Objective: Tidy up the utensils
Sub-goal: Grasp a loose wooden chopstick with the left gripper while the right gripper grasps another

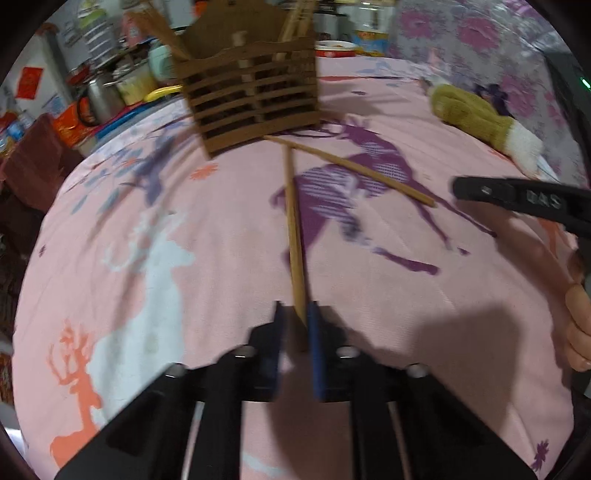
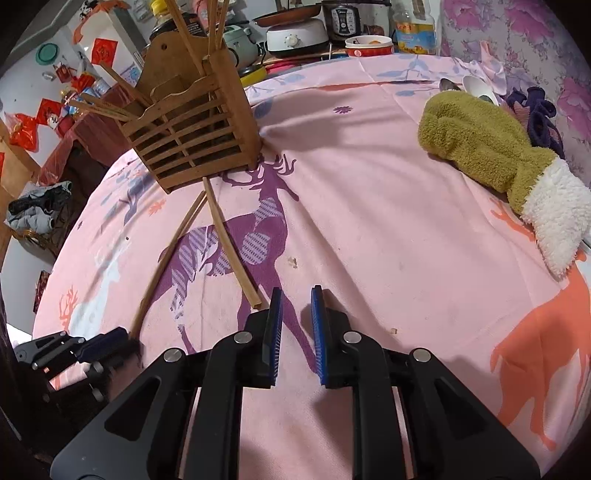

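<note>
Several sticks already stood in the wooden holder (image 2: 192, 125), while the left gripper (image 1: 295, 317) pinched one chopstick (image 1: 293, 221) apparently, and the right gripper (image 2: 297, 302), narrowly parted and empty, hung beside the second chopstick (image 2: 229, 243) lying loose.

Wooden holder (image 2: 192, 125) stands on bed cloth (image 2: 369, 221), sticks (image 2: 184, 33) in it. Two chopsticks (image 2: 232, 243) lie before holder, far ends near together. Mitten (image 2: 480, 147) far right. Spoons (image 2: 476, 86) behind mitten.

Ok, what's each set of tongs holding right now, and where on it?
Left tongs pinch one thin wooden chopstick at its near end. Right tongs hold nothing; their pads stand apart beside the other chopstick.
</note>
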Available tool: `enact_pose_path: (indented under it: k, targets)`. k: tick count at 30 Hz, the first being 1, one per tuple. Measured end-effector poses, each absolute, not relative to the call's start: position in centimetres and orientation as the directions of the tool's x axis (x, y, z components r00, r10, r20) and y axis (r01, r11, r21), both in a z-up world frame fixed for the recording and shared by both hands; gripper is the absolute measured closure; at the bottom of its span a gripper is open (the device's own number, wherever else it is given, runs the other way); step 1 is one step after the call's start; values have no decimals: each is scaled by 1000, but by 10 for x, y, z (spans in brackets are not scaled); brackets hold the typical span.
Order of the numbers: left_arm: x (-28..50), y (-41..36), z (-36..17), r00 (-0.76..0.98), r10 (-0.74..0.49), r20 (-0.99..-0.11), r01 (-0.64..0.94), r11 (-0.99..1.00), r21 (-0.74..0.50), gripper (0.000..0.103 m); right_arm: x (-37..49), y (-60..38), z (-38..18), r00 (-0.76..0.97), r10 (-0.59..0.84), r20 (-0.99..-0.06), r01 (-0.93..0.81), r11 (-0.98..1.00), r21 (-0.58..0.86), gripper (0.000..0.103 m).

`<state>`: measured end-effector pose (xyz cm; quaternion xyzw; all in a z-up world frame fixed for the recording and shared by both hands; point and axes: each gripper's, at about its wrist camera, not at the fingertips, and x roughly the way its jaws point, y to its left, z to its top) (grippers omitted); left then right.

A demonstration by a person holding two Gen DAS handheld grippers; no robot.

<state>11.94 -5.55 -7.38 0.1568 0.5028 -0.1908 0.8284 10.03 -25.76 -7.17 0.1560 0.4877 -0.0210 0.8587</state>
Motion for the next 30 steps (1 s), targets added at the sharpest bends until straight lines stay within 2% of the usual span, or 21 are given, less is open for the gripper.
enact_pose_path:
  k: [4, 10, 14, 17, 22, 25, 27, 28, 29, 30]
  targets:
    - [137, -24, -74, 408, -122, -905, 365, 930, 39, 94, 99, -254, -71, 523, 105, -846, 179, 957, 230, 84]
    - [130, 2, -71, 409, -133, -903, 333, 943, 12, 90, 98, -243, -70, 524, 111, -844, 127, 970, 207, 84]
    - [137, 2, -73, 417, -101, -903, 302, 953, 33, 61, 100, -235, -72, 522, 108, -846, 98, 978, 185, 84]
    - [136, 0, -73, 430, -77, -899, 301, 952, 62, 56, 101, -230, -72, 523, 122, -843, 70, 980, 185, 84]
    - [137, -1, -73, 435, -73, -897, 303, 950, 69, 55, 108, -219, -74, 535, 87, -841, 36, 991, 125, 84]
    - [137, -3, -73, 436, -77, -897, 310, 948, 69, 58, 114, -218, -80, 517, 78, -852, 35, 993, 112, 84]
    - [136, -4, -73, 433, -89, -897, 319, 946, 60, 63, 117, -219, -85, 507, 79, -858, 40, 993, 115, 86]
    - [135, -5, -73, 430, -98, -898, 327, 944, 54, 69, 115, -219, -84, 512, 74, -856, 40, 993, 110, 88]
    - [134, -6, -72, 427, -108, -898, 335, 941, 47, 76, 114, -218, -84, 511, 77, -856, 40, 993, 113, 94]
    - [132, -7, -72, 425, -115, -898, 342, 939, 41, 81, 112, -218, -83, 510, 84, -856, 40, 992, 121, 94]
